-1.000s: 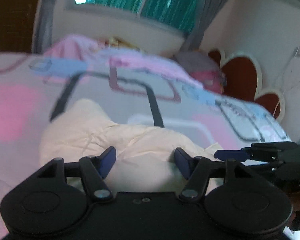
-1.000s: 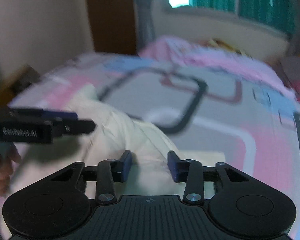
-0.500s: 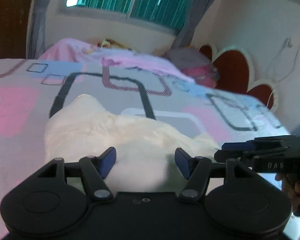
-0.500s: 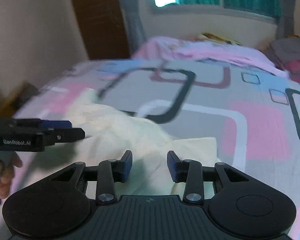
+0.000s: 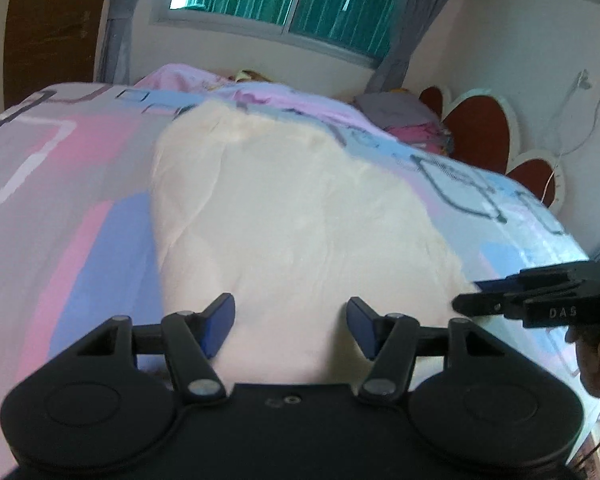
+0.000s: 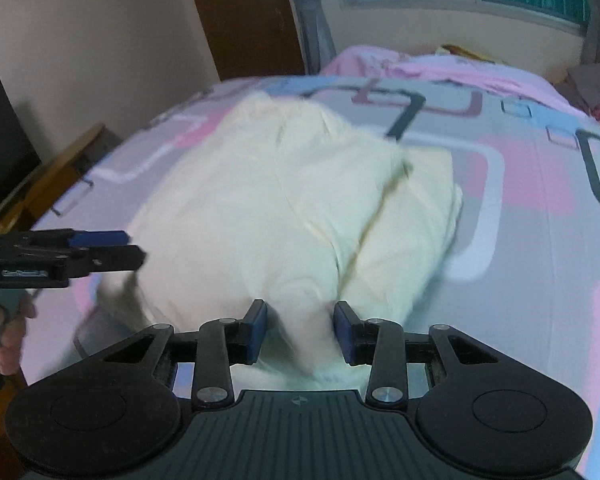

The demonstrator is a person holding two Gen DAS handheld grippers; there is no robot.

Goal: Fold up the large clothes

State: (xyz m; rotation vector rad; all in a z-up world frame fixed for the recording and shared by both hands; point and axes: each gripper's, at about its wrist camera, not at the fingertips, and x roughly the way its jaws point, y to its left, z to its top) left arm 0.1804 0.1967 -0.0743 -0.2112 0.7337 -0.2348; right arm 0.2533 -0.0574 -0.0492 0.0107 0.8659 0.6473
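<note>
your cream garment lies on the bed, long axis running away from both claws; the right claw grips its near hem, while the left claw is closing, cloth between its jaws unpinched.

The cream garment, bunched low on the bed a second ago, now stretches long toward the far pillows. The left gripper, jaws closing slightly over the cloth, and right gripper have both pulled back.
</note>
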